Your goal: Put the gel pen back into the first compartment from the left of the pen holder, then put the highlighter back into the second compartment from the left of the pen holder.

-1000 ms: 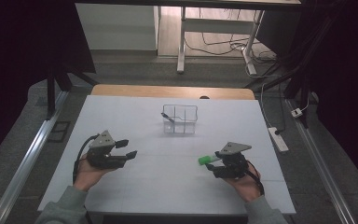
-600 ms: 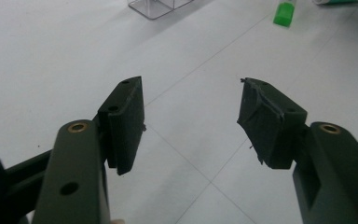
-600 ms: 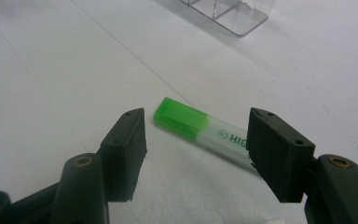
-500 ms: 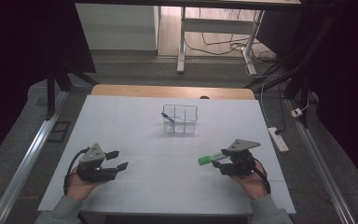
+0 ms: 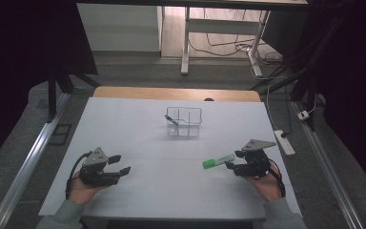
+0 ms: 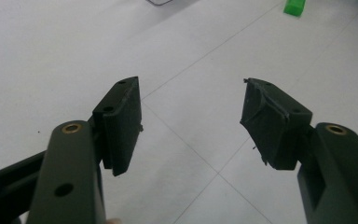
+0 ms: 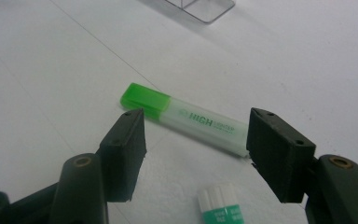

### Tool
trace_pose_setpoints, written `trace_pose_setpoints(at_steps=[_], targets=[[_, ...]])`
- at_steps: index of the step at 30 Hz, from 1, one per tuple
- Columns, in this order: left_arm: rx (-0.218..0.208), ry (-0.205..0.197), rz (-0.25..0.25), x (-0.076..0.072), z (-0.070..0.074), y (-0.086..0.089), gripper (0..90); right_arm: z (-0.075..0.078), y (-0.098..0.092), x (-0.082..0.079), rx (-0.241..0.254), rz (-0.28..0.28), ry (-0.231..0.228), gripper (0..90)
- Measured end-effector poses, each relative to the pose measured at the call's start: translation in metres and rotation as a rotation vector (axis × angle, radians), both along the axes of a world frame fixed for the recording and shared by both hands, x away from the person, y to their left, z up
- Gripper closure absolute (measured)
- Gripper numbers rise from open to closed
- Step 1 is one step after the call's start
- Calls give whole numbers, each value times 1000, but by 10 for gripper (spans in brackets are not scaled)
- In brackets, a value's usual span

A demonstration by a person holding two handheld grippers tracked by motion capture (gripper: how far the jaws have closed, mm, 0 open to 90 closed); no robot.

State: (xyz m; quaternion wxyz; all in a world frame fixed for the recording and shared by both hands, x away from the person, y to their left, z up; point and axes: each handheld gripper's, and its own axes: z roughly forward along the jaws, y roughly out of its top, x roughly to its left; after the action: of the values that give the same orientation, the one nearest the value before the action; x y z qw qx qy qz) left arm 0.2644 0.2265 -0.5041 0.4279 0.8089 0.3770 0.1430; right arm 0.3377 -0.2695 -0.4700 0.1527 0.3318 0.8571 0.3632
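A green-capped highlighter (image 5: 218,161) lies on the white table (image 5: 138,124), right of the middle. In the right gripper view the highlighter (image 7: 200,122) lies crosswise just past the tips of my right gripper (image 7: 196,116), whose jaws stand wide apart and do not touch it. From above, my right gripper (image 5: 232,160) sits at the highlighter's right end. My left gripper (image 5: 119,163) rests low near the front left, open with nothing between its jaws (image 6: 191,86); they have just been opening a little. The green cap (image 6: 294,7) shows far off in the left gripper view.
A clear divided box (image 5: 184,122) stands at the table's middle back with a small blue thing (image 5: 171,119) in its left part. A white-and-green cylinder end (image 7: 220,204) lies close under the right gripper. A power strip (image 5: 284,141) lies on the floor to the right.
My left hand drew back toward the front-left edge and sank lower. My right hand slid to the right, uncovering more of the highlighter, which stayed put.
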Motion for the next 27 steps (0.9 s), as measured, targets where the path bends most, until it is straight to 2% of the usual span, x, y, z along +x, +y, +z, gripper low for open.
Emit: trace_pose_setpoints(at_steps=[15,19,27], targets=[[5,22,1,2,-2,1,351,2,5,6,-37,48,31,362],[11,26,-3,2,-3,1,347,4,8,8,-73,95,20,360],[5,27,-3,2,-2,2,344,4,21,15,-156,199,34,360]])
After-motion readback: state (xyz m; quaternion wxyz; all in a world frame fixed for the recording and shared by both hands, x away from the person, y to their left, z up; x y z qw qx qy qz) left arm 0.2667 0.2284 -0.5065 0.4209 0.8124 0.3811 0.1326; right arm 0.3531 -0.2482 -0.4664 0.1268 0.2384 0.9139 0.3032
